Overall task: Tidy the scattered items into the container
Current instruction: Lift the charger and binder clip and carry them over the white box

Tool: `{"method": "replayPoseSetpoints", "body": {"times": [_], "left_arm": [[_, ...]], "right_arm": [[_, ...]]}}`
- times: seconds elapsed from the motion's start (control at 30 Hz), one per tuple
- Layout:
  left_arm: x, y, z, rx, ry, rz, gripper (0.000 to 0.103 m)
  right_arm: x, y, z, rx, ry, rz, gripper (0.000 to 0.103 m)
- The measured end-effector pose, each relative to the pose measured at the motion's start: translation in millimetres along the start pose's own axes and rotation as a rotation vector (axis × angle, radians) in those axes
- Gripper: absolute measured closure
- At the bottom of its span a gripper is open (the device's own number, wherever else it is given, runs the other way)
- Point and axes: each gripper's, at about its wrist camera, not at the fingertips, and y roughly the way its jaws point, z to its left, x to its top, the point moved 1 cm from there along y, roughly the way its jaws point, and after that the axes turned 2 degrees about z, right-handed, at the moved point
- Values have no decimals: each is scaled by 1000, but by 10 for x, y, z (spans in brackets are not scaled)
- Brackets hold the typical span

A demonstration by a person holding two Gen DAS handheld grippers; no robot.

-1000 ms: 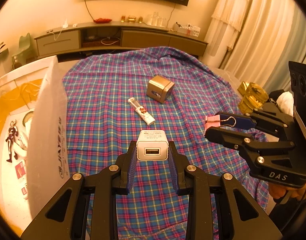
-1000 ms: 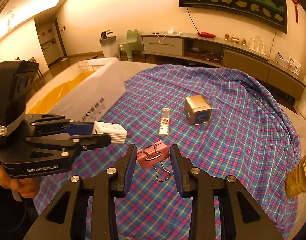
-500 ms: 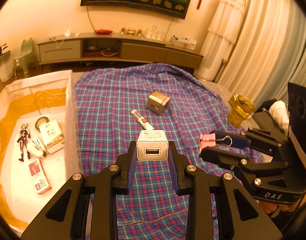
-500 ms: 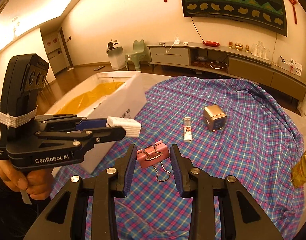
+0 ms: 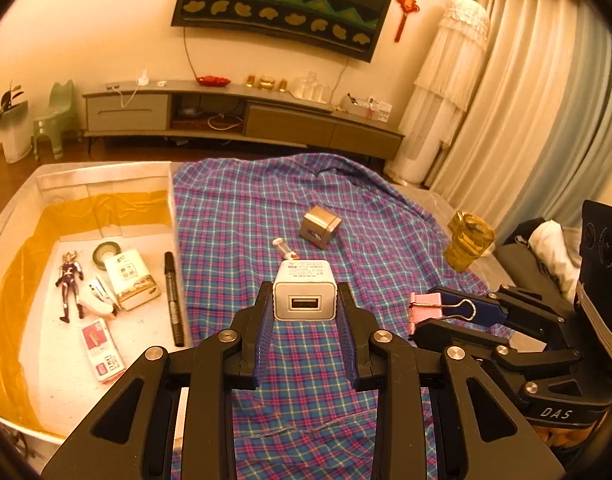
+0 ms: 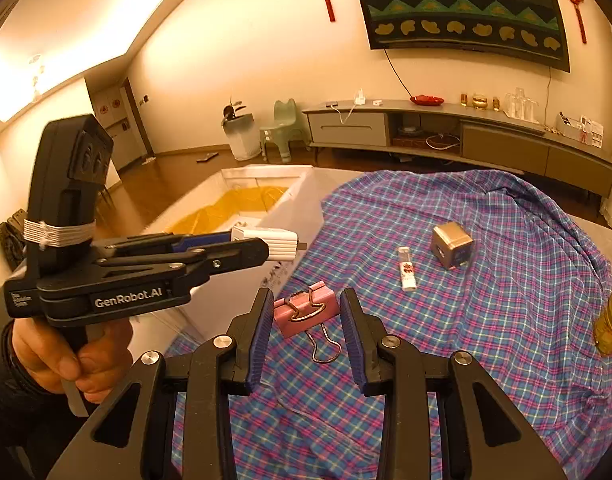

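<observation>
My left gripper [image 5: 305,300] is shut on a white USB charger [image 5: 305,295] and holds it above the plaid cloth, right of the white container [image 5: 106,172]. My right gripper [image 6: 306,312] is shut on a pink binder clip [image 6: 306,312], held above the cloth; it also shows in the left wrist view [image 5: 426,307]. A silver cube [image 5: 320,226] and a small white tube [image 6: 407,268] lie on the cloth beyond. The container holds a toy figure [image 5: 69,284], a black marker [image 5: 173,298], a tape roll and small boxes.
The plaid cloth [image 6: 506,280] covers the table. A yellow bottle [image 5: 468,246] stands at the cloth's right edge. A low TV cabinet [image 5: 242,114] runs along the far wall. Curtains hang at the right.
Both grippers have risen with their items still held. The left view has swung so the container's inside now shows from above.
</observation>
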Motion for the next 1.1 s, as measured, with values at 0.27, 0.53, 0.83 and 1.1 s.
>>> {"method": "replayPoseSetpoints", "body": {"times": [0.27, 0.53, 0.83, 1.1], "left_arm": [[-2, -263, 213, 8, -38, -45, 72], [-6, -532, 426, 11, -83, -93, 72], [-30, -762, 661, 16, -127, -137, 72], [-60, -912, 937, 20, -185, -161, 72]], "right_arm": [[58, -42, 276, 23, -21, -17, 67], [171, -60, 586, 40, -57, -31, 67], [276, -56, 910, 53, -106, -41, 67], [333, -39, 1155, 64, -146, -45, 67]]}}
